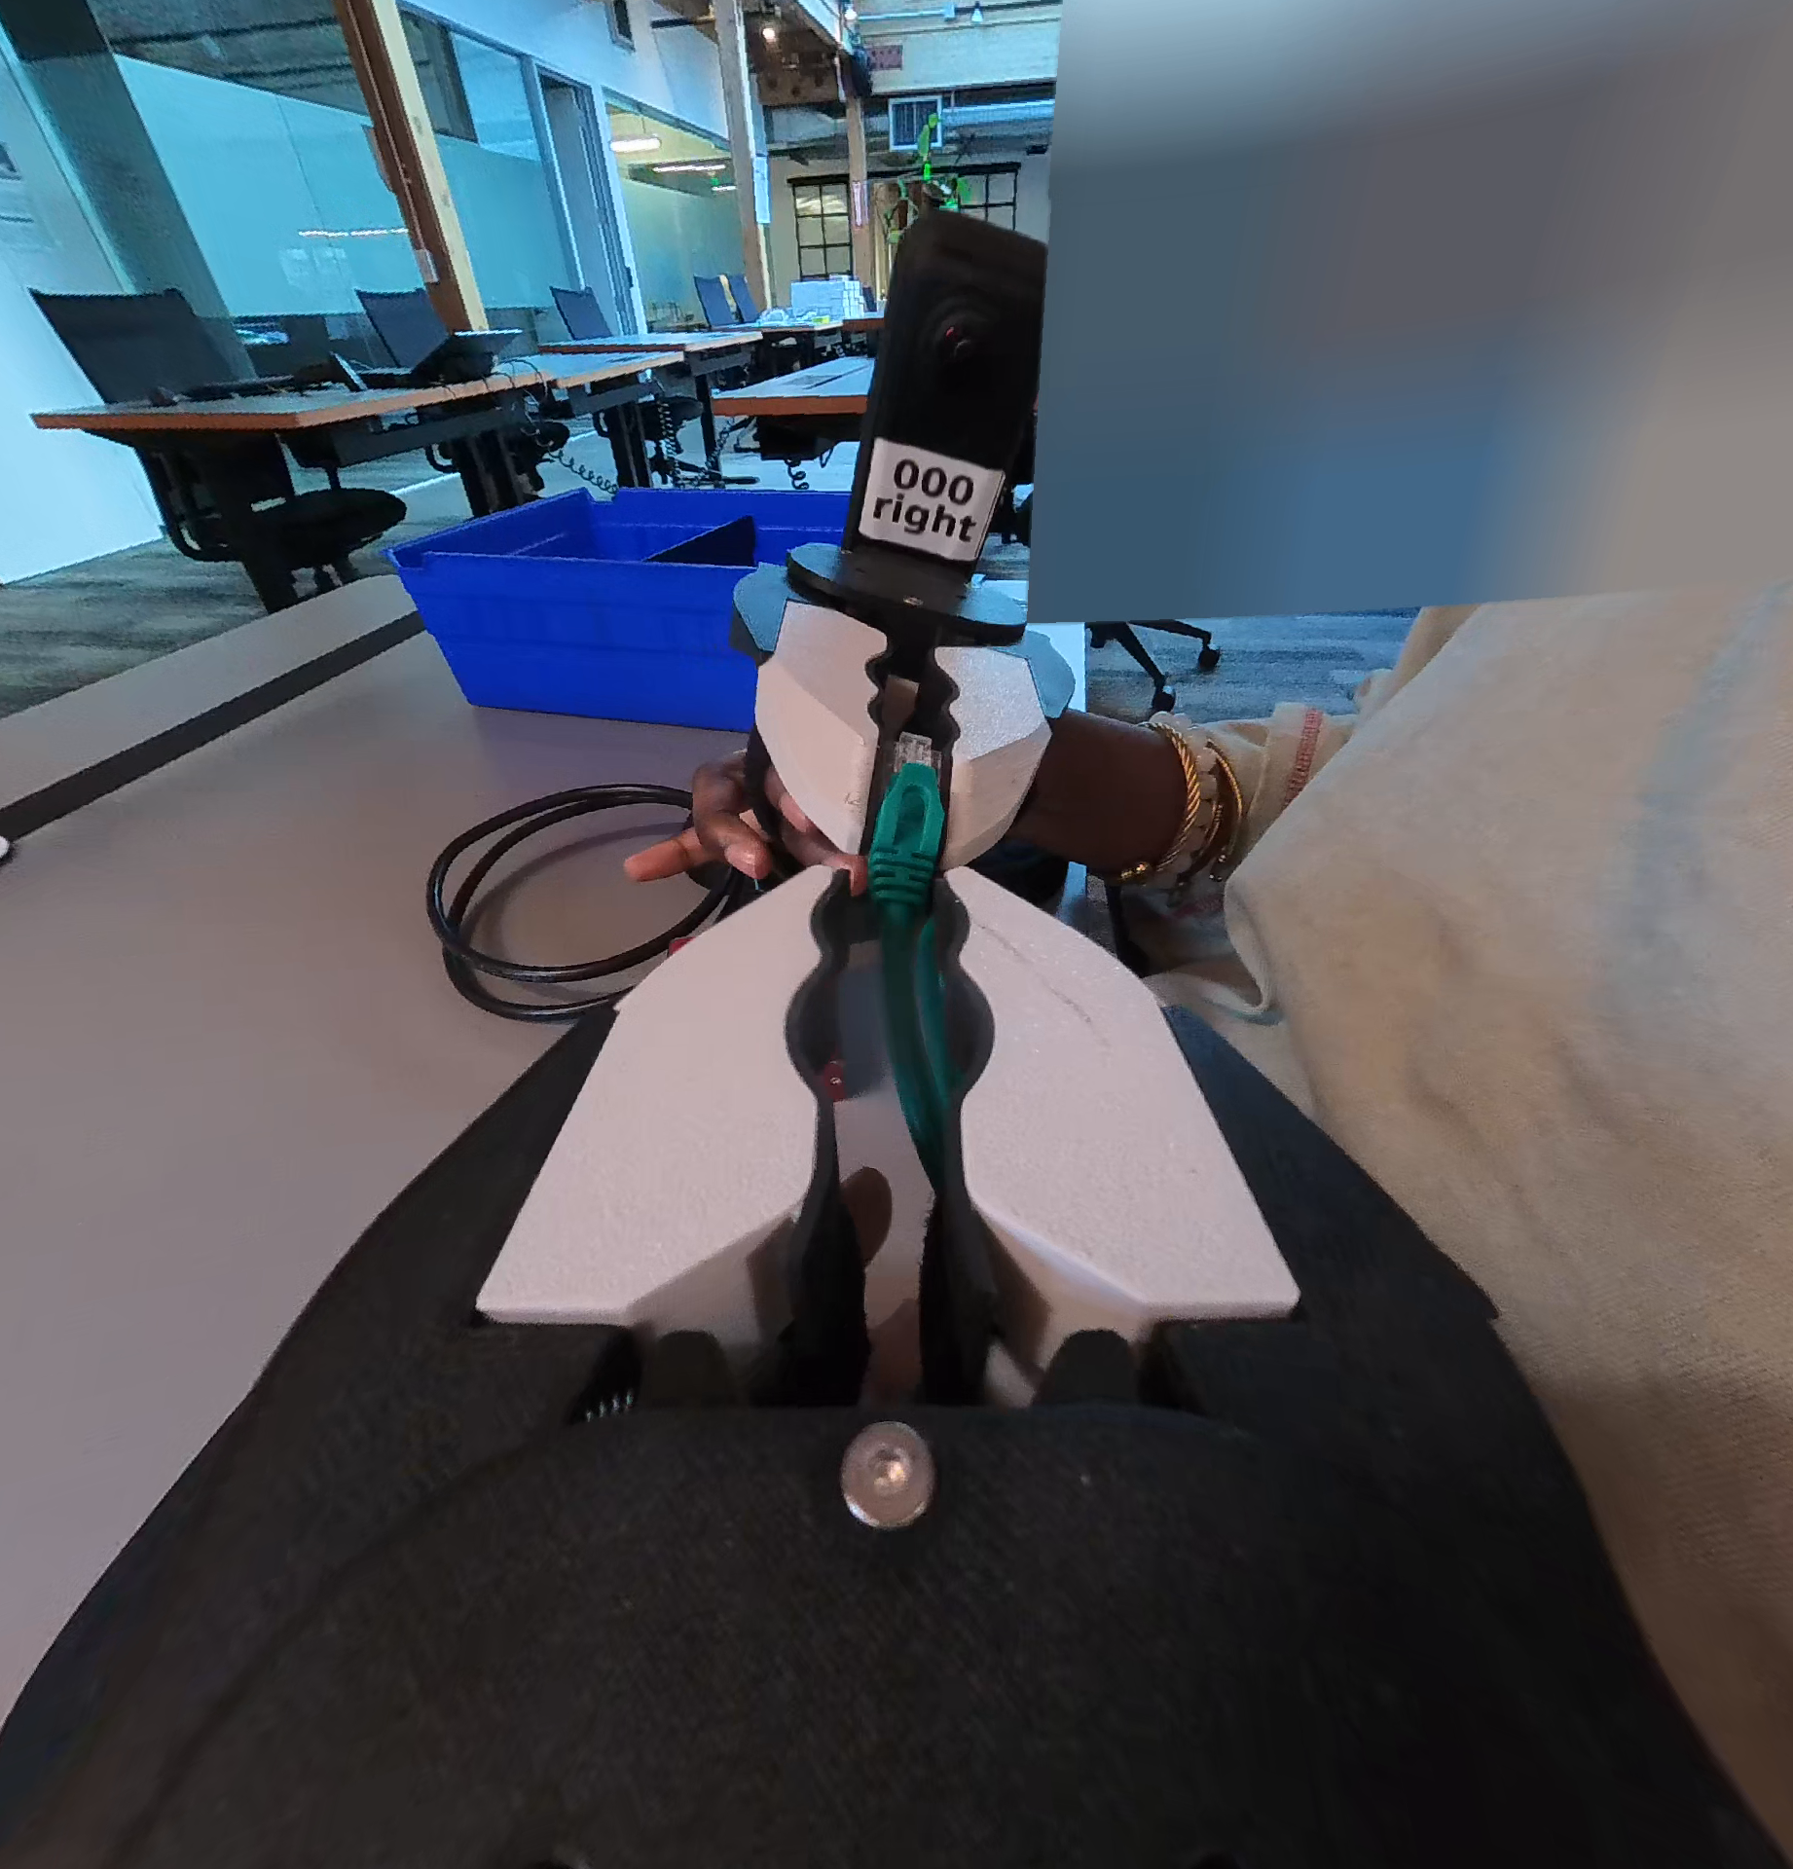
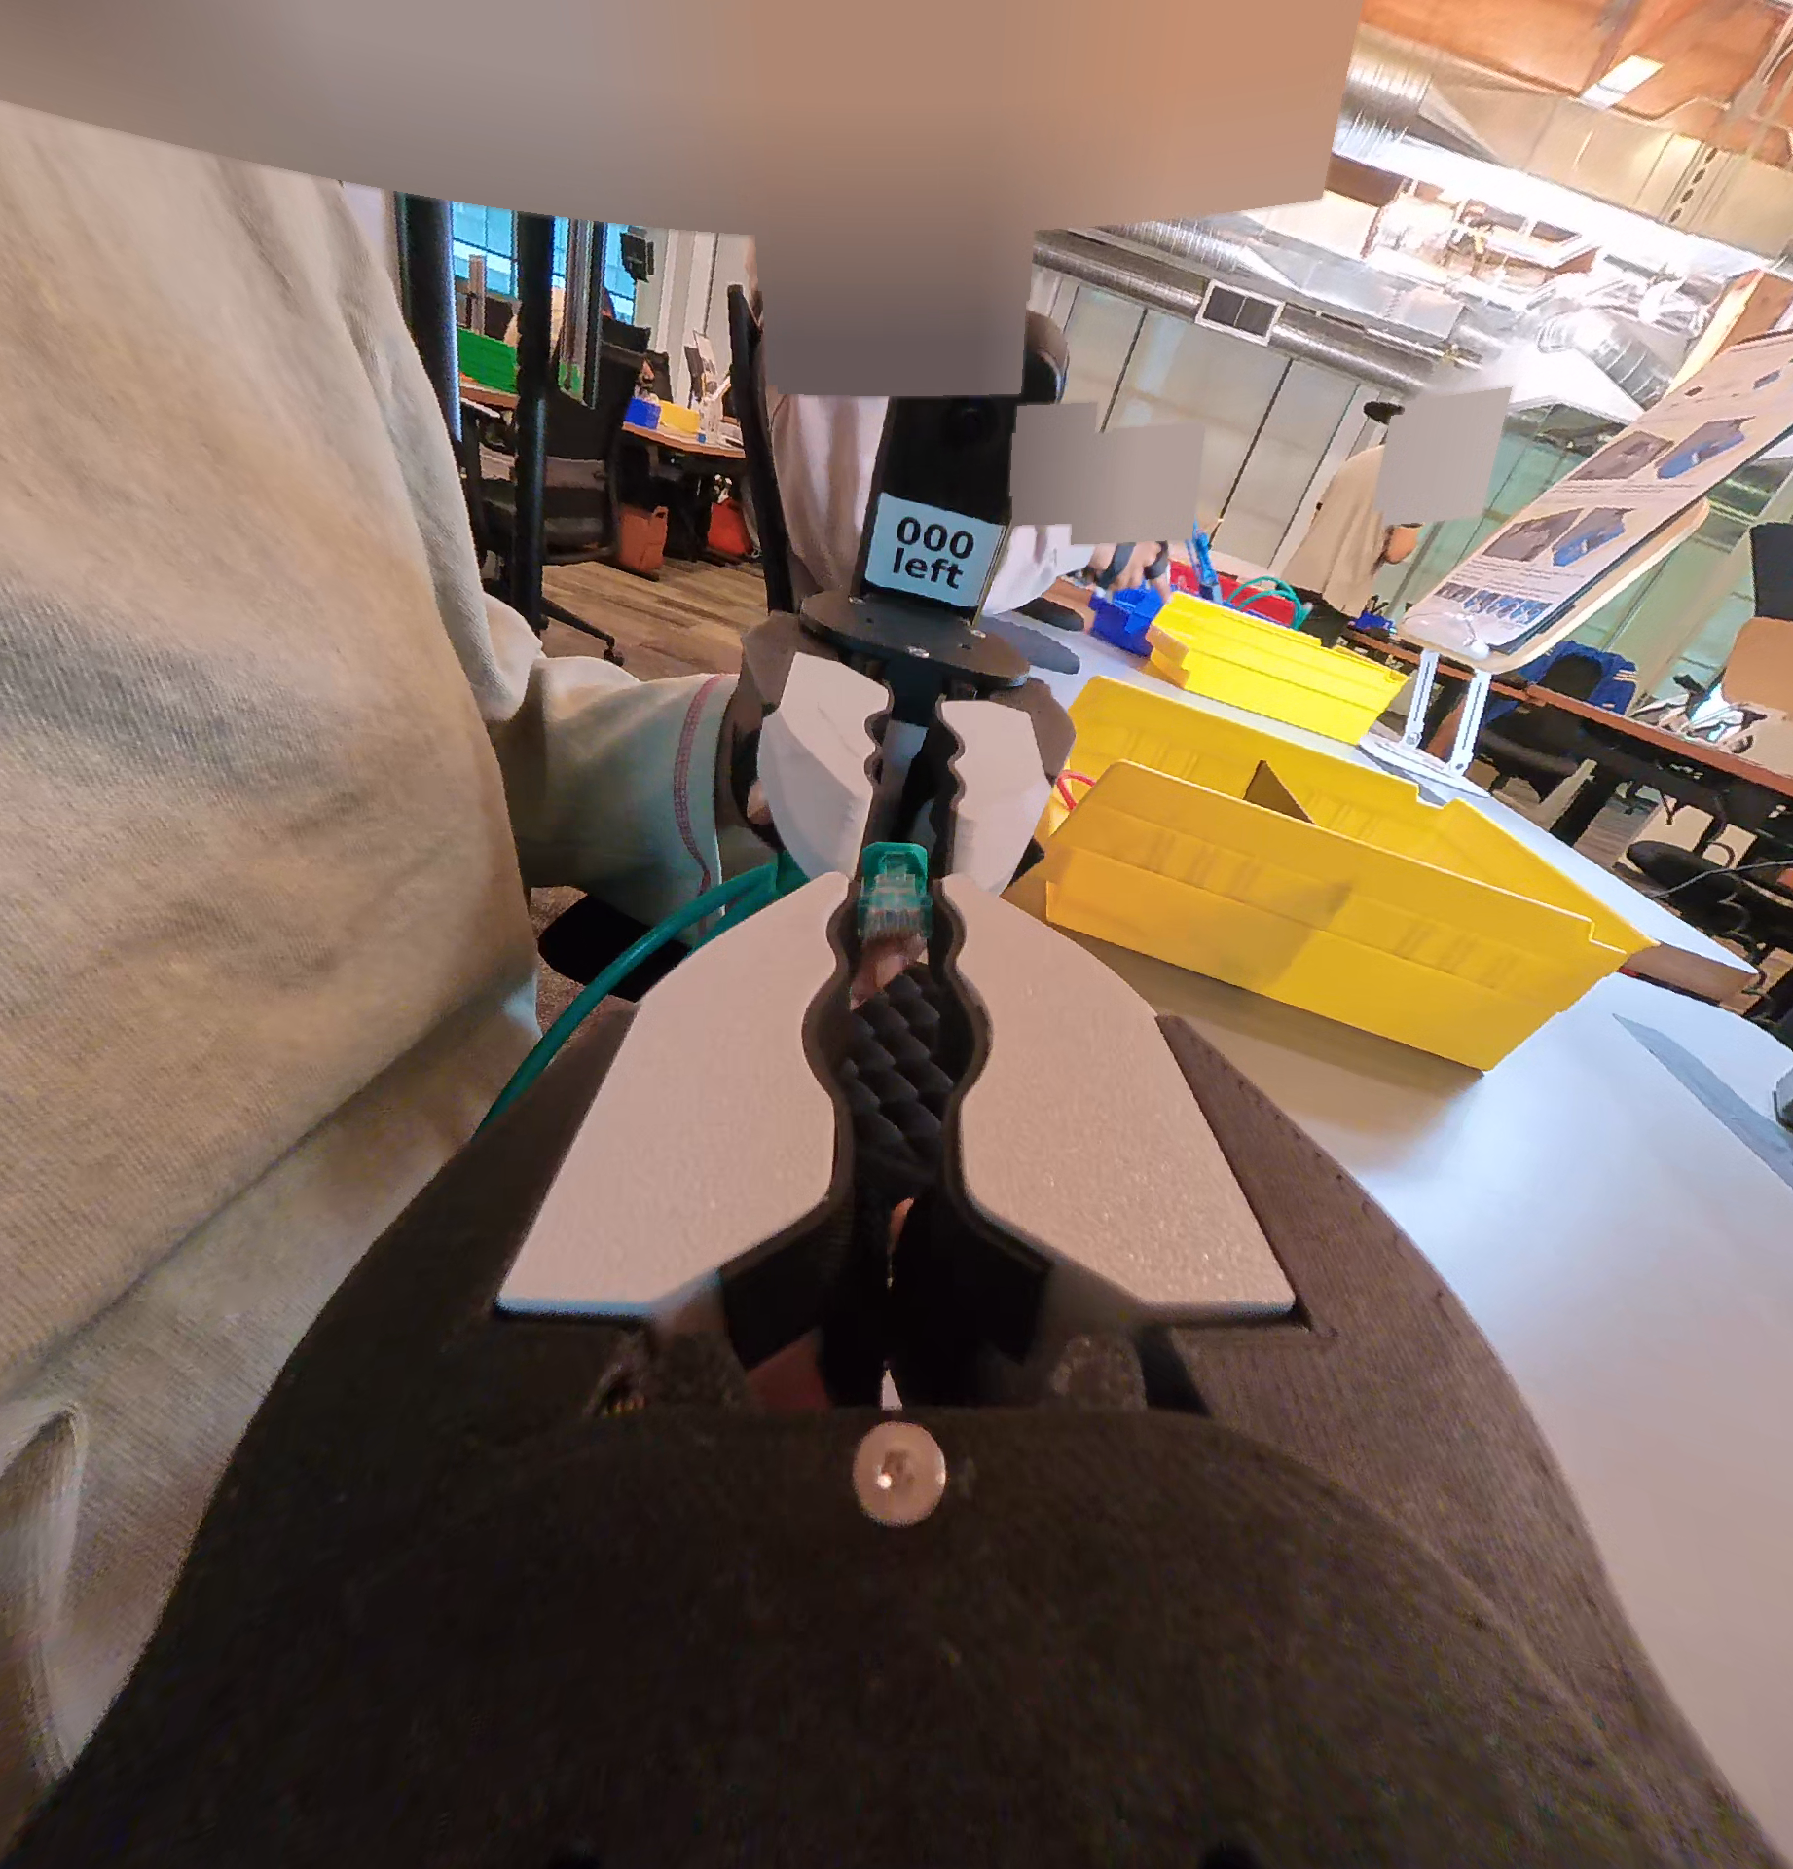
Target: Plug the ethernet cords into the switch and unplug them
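A green ethernet cord (image 1: pixel 918 1021) is held in the air between my two grippers, which face each other tip to tip. My left gripper (image 1: pixel 898 895) is shut on the cord at its green boot, and the cord runs back between its fingers. My right gripper (image 1: pixel 908 748) is shut on the clear plug (image 1: pixel 913 753). In the right wrist view the plug (image 2: pixel 892 895) sits between the right gripper's (image 2: pixel 892 905) tips, with the left gripper (image 2: pixel 908 799) just beyond it. The cord (image 2: pixel 619 971) loops down to the left. No switch is in view.
A coiled black cable (image 1: pixel 569 900) lies on the grey table (image 1: pixel 215 910), with a blue bin (image 1: pixel 589 617) behind it. Yellow bins (image 2: pixel 1277 910) and a tilted board on a stand (image 2: pixel 1580 506) are on the other side. The person's cream-sleeved body is close by. The tips of both grippers are at nearly the same place.
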Available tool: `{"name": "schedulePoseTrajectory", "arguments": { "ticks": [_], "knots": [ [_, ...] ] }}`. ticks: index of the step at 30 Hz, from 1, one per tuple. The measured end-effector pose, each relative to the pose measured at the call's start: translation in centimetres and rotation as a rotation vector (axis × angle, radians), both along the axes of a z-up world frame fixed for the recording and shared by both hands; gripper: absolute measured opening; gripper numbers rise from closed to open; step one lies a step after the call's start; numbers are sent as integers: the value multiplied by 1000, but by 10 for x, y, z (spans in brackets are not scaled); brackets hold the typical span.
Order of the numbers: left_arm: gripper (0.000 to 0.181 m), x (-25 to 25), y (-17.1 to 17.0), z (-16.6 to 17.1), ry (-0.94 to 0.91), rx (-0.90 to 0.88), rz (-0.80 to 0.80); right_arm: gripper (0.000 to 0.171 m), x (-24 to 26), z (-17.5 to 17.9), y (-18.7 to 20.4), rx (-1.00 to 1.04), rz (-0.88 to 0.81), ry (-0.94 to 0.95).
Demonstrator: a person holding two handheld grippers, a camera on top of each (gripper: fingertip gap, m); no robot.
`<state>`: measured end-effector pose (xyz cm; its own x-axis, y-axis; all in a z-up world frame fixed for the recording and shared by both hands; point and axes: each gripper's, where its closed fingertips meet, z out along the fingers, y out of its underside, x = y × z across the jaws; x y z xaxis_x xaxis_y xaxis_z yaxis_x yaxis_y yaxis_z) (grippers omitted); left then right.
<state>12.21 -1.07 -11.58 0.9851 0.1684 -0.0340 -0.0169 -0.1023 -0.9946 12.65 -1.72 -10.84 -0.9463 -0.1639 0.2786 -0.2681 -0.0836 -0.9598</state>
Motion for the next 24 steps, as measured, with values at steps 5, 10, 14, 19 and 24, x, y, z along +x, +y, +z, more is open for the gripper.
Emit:
{"name": "schedulePoseTrajectory", "arguments": {
  "ticks": [5,10,14,19,24],
  "knots": [
    [11,-2,2,-3,37,-24,20,13,-2,-1,0,3,-7,-19],
    [11,0,3,-2,-10,-41,21,13,0,-1,3,33,2,-1],
    [11,-5,-22,21,2,-84,73,49,-21,-6,25,204,-127,89],
    [11,-5,-64,24,35,-305,156,79,-50,-61,58,652,-216,173],
    [11,3,-58,4,-5,-330,109,88,-61,-106,49,894,-112,146]
  ]
}}
